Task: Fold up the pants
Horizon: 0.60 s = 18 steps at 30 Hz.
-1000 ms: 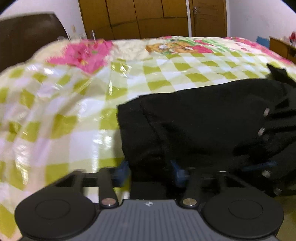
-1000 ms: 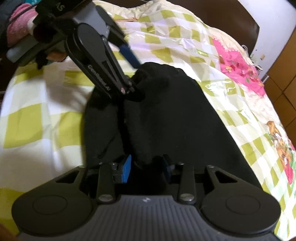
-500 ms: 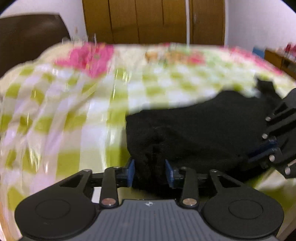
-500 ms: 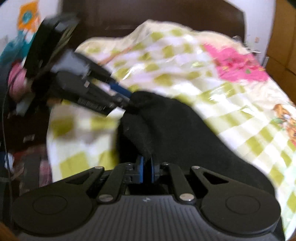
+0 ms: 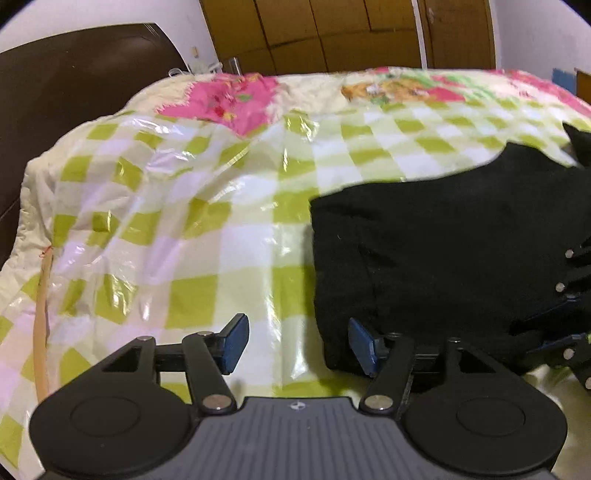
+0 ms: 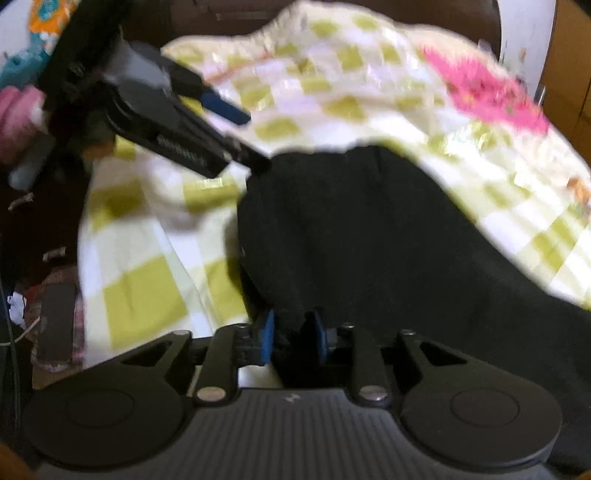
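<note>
The black pants [image 5: 443, 251] lie folded on the checked bedspread [image 5: 177, 206]. My left gripper [image 5: 299, 345] stands open at their left edge, its jaws opening; only bedspread lies between the pads, and the right pad [image 5: 364, 347] rests against the cloth's edge. The right wrist view shows the left gripper [image 6: 242, 134] over the far corner of the pants [image 6: 369, 229]. My right gripper [image 6: 293, 341] sits at the near edge of the pants, jaws opening, with a bunch of black cloth loose between its blue pads. It also shows at the right edge as the right gripper [image 5: 569, 332].
A dark brown headboard [image 5: 74, 77] stands behind the bed, with wooden wardrobe doors [image 5: 351, 33] beyond it. The bed's edge drops off at the left in the right wrist view, where pink and patterned clutter [image 6: 22, 110] lies below.
The left gripper's jaws have spread and let go of the pants' edge. The right gripper closed tight on the cloth, then widened again. The pants have settled flat.
</note>
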{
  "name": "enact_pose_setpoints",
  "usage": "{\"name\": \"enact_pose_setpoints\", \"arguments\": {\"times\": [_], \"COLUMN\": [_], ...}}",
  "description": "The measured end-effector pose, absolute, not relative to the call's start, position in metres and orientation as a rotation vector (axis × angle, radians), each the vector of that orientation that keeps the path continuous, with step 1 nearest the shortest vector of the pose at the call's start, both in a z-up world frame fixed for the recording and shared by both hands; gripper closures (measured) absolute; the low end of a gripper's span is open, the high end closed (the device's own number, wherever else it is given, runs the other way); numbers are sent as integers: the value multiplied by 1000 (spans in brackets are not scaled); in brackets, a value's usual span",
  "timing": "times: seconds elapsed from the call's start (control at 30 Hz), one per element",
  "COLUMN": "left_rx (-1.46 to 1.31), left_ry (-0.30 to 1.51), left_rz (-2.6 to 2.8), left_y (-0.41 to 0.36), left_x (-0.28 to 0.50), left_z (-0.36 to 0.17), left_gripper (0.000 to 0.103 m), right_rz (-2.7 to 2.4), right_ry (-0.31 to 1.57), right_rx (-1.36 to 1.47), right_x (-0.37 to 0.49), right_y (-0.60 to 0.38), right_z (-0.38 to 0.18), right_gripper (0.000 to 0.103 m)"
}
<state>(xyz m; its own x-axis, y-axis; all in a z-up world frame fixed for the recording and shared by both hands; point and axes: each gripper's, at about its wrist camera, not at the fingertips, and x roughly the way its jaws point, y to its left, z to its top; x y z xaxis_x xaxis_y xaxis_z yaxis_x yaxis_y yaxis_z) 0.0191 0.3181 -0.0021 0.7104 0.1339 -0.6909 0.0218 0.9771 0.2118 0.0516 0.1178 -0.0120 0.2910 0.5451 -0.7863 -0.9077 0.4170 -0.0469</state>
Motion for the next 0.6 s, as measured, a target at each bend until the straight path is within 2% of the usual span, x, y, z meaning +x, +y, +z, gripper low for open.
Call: {"name": "enact_pose_setpoints", "arguments": {"times": [0.3,0.53,0.6], "left_rx": [211,136,135], "left_ry": [666,633,629], "left_rz": [8,-331,-441], "left_y": [283,171,128], "left_x": [23,58,70], "left_z": [36,39,35], "left_gripper": [31,31,31], "right_rz": [927,510,383], "right_ry": [751,801,812], "right_rx": [-411,-281,-211], "right_x": [69,127,147], "right_y": [51,-81,-121], "right_z": [29,51,55], "right_gripper": [78,77,72]}}
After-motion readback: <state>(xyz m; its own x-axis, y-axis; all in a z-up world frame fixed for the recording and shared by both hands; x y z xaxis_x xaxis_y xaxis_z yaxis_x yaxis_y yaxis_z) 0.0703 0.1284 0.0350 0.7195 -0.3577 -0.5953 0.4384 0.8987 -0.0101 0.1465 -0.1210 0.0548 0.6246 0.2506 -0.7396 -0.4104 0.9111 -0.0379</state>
